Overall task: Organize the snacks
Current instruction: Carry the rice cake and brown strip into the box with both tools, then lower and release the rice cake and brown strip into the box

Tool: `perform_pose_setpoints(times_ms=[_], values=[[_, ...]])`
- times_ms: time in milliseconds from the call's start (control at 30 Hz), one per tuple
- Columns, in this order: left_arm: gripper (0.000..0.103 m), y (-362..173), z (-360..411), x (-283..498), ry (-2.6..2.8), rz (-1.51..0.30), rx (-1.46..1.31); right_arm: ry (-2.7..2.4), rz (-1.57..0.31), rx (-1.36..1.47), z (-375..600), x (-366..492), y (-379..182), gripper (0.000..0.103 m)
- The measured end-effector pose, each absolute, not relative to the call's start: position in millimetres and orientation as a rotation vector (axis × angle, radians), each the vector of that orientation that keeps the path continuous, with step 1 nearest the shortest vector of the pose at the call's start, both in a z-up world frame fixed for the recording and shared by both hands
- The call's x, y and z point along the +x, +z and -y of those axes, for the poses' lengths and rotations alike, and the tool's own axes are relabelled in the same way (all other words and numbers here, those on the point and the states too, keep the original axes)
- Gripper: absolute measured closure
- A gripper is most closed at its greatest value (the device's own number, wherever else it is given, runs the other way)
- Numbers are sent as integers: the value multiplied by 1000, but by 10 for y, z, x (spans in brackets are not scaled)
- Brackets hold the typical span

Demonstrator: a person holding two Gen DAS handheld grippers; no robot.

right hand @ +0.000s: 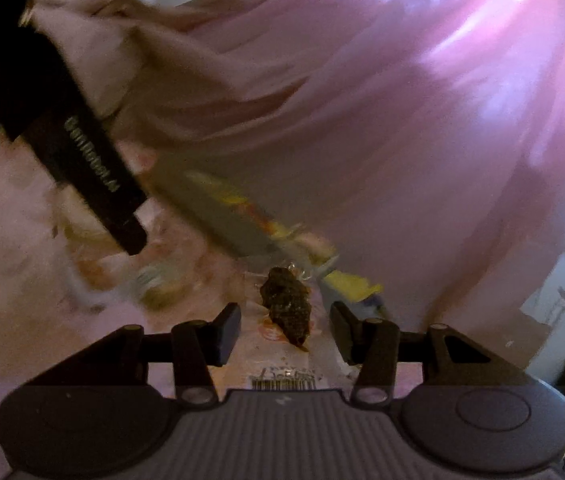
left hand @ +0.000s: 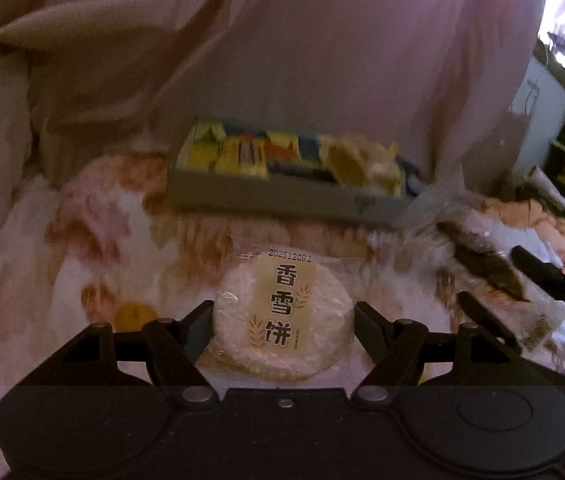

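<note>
A round white rice cracker (left hand: 238, 320) in a clear packet with a beige label sits between the fingers of my left gripper (left hand: 284, 316), which is shut on its sides above the bed. My right gripper (right hand: 286, 332) is shut on a clear packet holding a dark brown snack (right hand: 288, 304). That same packet (left hand: 486, 266) and the right gripper (left hand: 510, 288) show at the right edge of the left wrist view. Behind both stands a grey tray (left hand: 282, 198), also seen blurred as the tray (right hand: 222, 220), filled with several yellow, orange and blue snack packets.
A floral bedsheet (left hand: 94, 216) lies under everything, with a small orange round thing (left hand: 134, 316) on it. A pink curtain (right hand: 402, 120) hangs behind the tray and a beige blanket (left hand: 62, 40) is heaped at the left. The left gripper's black body (right hand: 94, 160) crosses the right wrist view.
</note>
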State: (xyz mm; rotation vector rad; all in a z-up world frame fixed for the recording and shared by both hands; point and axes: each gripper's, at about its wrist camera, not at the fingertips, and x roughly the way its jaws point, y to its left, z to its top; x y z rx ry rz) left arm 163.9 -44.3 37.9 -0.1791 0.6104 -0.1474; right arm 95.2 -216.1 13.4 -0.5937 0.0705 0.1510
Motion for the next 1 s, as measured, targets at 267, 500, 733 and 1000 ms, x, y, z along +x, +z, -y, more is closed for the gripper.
perform_pose_setpoints(times_ms=[267,500,733,1000], values=[[28,704,570,2280,-163,-588,-247,68,1,-507,2378,1446,418,50],[28,784,719,2961,-121,-573,-236,54,13,-391,2562,1963,385,49],[28,695,829,3369,-103,-585,-188,90,-18,-320,2633,2347,339,49],[28,608,850,3484,-108,-596,-135,141,-133,-285,2716,2668,237,49]])
